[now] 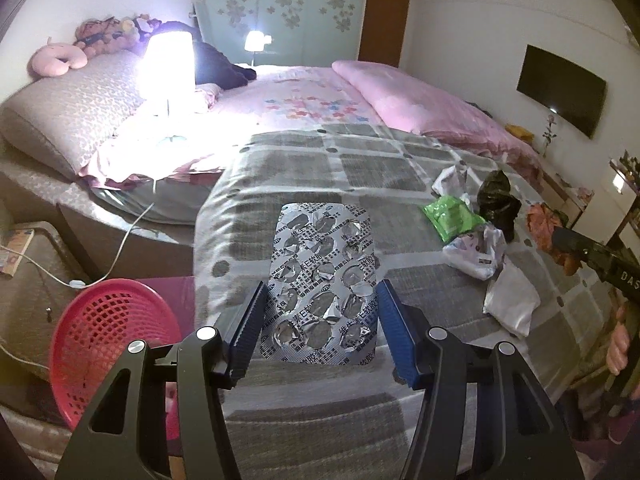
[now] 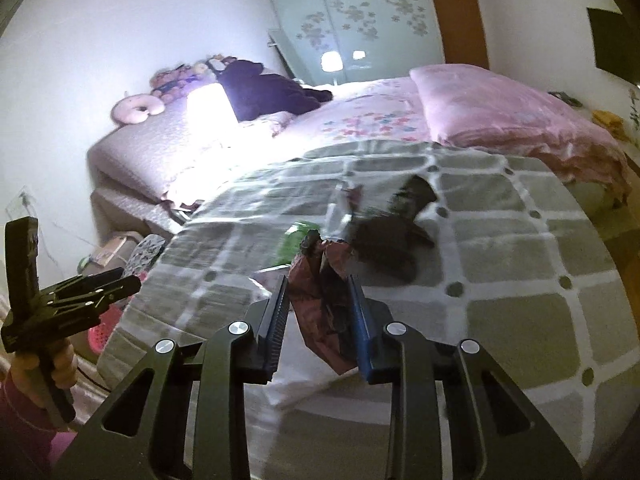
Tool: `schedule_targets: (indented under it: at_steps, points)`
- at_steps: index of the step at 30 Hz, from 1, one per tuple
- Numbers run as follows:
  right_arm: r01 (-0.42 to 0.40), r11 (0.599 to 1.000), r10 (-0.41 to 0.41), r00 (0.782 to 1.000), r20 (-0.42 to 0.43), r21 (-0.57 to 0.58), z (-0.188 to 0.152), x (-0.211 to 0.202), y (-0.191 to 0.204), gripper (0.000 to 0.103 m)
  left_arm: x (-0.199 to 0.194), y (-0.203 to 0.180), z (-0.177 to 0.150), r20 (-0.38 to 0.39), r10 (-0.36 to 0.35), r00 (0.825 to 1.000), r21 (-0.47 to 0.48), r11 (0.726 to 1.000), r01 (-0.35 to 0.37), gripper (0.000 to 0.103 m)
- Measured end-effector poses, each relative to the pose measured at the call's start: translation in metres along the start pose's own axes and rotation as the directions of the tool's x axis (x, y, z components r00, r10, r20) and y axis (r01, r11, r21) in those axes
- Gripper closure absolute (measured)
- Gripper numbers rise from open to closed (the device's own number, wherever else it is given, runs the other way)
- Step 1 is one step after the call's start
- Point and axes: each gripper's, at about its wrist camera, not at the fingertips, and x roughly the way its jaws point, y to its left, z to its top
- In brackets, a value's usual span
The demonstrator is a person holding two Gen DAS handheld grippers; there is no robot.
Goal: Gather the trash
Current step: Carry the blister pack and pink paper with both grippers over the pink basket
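My left gripper (image 1: 320,300) is shut on an empty silver foil pill blister pack (image 1: 322,280) and holds it above the grey checked blanket (image 1: 380,168). A red mesh basket (image 1: 104,344) sits low at the left, beside the bed. My right gripper (image 2: 320,300) is shut on a crumpled dark red wrapper (image 2: 324,312). On the blanket lie a green packet (image 1: 452,216), a black plastic bag (image 1: 498,200), white crumpled bags (image 1: 480,252) and a white sheet (image 1: 512,300). The black bag (image 2: 388,236) and green packet (image 2: 296,240) also show blurred in the right wrist view.
A lit lamp (image 1: 168,64) glares at the bedside. A pink quilt (image 1: 420,100) and pillows cover the far bed. A white cable (image 1: 116,256) runs over a bedside stand at the left. A wall TV (image 1: 560,88) hangs at the right.
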Motion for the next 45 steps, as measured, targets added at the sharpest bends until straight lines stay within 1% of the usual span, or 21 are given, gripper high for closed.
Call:
schedule_targets:
  at_steps: [6,15,22,24,28,32,36,38,45]
  points:
    - [-0.044,0.998,0.044,0.999,-0.009,-0.045,0.009,0.014,0.029,0.074,-0.013,0.017,0.001,0.015,0.040,0.999,-0.024,0.999,-0.040,0.049]
    - [-0.118,0.988,0.115,0.993,-0.041,-0.099,0.020,0.042,0.073,0.074,-0.039,0.057,-0.002,0.038,0.124,0.992,-0.082,0.989,-0.121,0.049]
    - [-0.177,0.973,0.166,0.983,-0.079,-0.150,0.022,0.062,0.115,0.074,-0.050,0.096,-0.017,0.018,0.196,0.980,-0.157,0.969,-0.191,0.049]
    - [-0.192,0.968,0.179,0.980,-0.091,-0.164,0.022,0.067,0.128,0.074,-0.051,0.107,-0.023,0.009,0.226,0.974,-0.176,0.959,-0.221,0.049]
    - [-0.220,0.956,0.201,0.973,-0.113,-0.194,0.021,0.076,0.152,0.074,-0.053,0.125,-0.031,-0.004,0.251,0.968,-0.218,0.945,-0.245,0.049]
    - [-0.247,0.945,0.222,0.966,-0.132,-0.214,0.021,0.083,0.174,0.074,-0.055,0.142,-0.037,-0.010,0.287,0.958,-0.250,0.927,-0.280,0.049]
    - [-0.287,0.929,0.254,0.954,-0.161,-0.235,0.020,0.095,0.202,0.074,-0.054,0.160,-0.043,-0.029,0.308,0.951,-0.290,0.908,-0.303,0.049]
    - [-0.309,0.919,0.271,0.946,-0.179,-0.243,0.019,0.101,0.215,0.074,-0.051,0.168,-0.048,-0.050,0.324,0.945,-0.302,0.897,-0.324,0.049]
    - [-0.393,0.886,0.329,0.906,-0.266,-0.244,0.010,0.128,0.257,0.074,-0.035,0.189,-0.063,-0.130,0.339,0.932,-0.322,0.874,-0.363,0.049]
